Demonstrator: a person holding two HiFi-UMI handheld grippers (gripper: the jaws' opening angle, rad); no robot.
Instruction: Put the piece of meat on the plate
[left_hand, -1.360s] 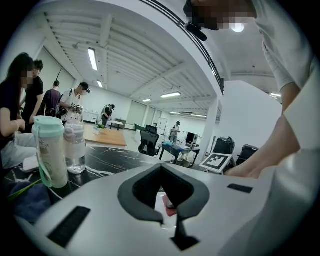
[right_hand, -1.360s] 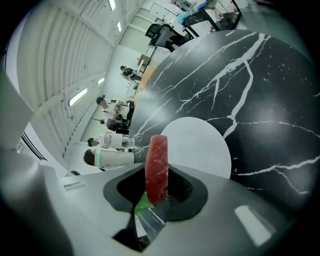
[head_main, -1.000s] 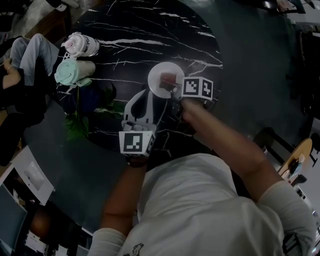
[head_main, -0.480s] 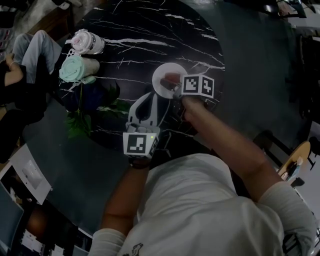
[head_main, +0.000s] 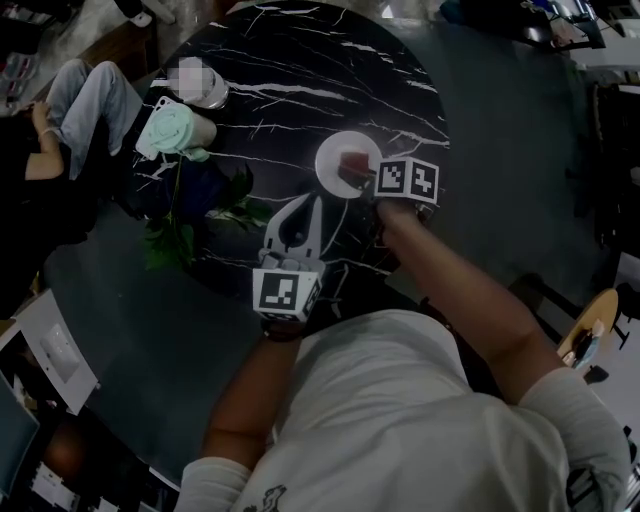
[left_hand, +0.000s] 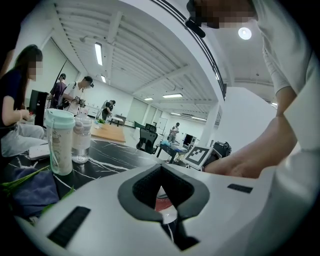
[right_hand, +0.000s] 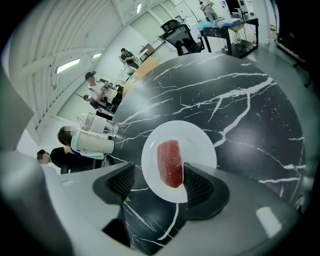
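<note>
Seen from above, a round black marble table (head_main: 300, 60) holds a small white plate (head_main: 335, 152) with a red piece of meat (head_main: 354, 165) on it. The right gripper (head_main: 366, 178) is at the plate's near edge, and its jaws have just been opening with the meat between them. The left gripper (head_main: 300, 212) points toward the plate from just beside it, tips together.

The meat (head_main: 353, 165) is lying on the plate (head_main: 333, 148), which is sitting on the table (head_main: 300, 90), toward its right side. Well to the left, a tumbler (head_main: 170, 130) and a bottle (head_main: 210, 95) are standing side by side near the table's edge. Just nearer than them, a cloth (head_main: 200, 185) and leaves (head_main: 175, 240) are lying. A person (head_main: 70, 110) is sitting beyond that left edge.
</note>
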